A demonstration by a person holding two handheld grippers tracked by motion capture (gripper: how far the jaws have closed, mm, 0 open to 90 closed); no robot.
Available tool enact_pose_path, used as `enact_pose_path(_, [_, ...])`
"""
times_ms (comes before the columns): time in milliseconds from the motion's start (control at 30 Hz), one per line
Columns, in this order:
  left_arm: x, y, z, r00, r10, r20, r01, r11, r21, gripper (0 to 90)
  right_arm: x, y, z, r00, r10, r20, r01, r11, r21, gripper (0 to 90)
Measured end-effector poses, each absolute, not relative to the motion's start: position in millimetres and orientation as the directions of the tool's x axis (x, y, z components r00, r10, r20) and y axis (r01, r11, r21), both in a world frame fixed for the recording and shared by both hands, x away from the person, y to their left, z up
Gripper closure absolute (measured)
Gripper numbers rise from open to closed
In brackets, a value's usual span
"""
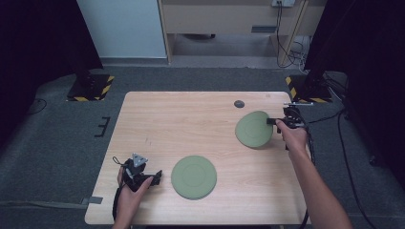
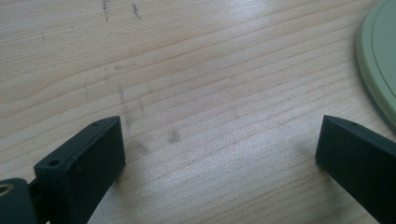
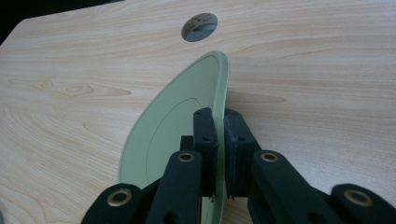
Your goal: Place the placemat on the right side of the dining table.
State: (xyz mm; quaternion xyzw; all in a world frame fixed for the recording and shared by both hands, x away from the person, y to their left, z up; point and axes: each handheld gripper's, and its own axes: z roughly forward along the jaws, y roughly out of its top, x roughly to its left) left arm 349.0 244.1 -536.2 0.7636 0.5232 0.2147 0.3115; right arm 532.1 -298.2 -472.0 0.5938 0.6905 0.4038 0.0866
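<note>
Gripping the rim of a round, sage-green flat plate [image 3: 173,116], our right gripper [image 3: 219,135] has its black fingers [image 3: 204,140] pinched on the plate's edge, one on each face. The plate stands tilted near the far right corner of the pale wooden counter [image 1: 191,124], its lower rim apparently still on the wood; holding it by the rim seems the way to lift something so thin and flat. Just beyond it a small round grey hole [image 3: 200,26] sits in the counter near the far edge.

A second round, sage-green flat plate [image 1: 193,177] lies flat near the near edge, about midway along it. Our left gripper [image 2: 219,140] hovers low over bare wood toward the near left corner, fingers [image 2: 84,163] spread wide and holding nothing, the flat plate's rim just beside it. We judge it is waiting for the tilted plate to be carried over.
</note>
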Motion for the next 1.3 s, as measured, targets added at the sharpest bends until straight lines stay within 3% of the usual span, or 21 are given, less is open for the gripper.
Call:
enact_pose_path(500, [349,244,-536,0.363,0.932,0.002,0.665,-0.261,0.7,0.9,531,-315,-485,-0.239,0.891,0.386,0.764,-0.073,0.641,85.0])
enact_pose_path(1300, [349,244,-536,0.366,0.931,0.003,0.664,-0.263,0.7,0.9,530,-336,-505,-0.166,0.93,0.327,0.793,-0.071,0.605,78.4])
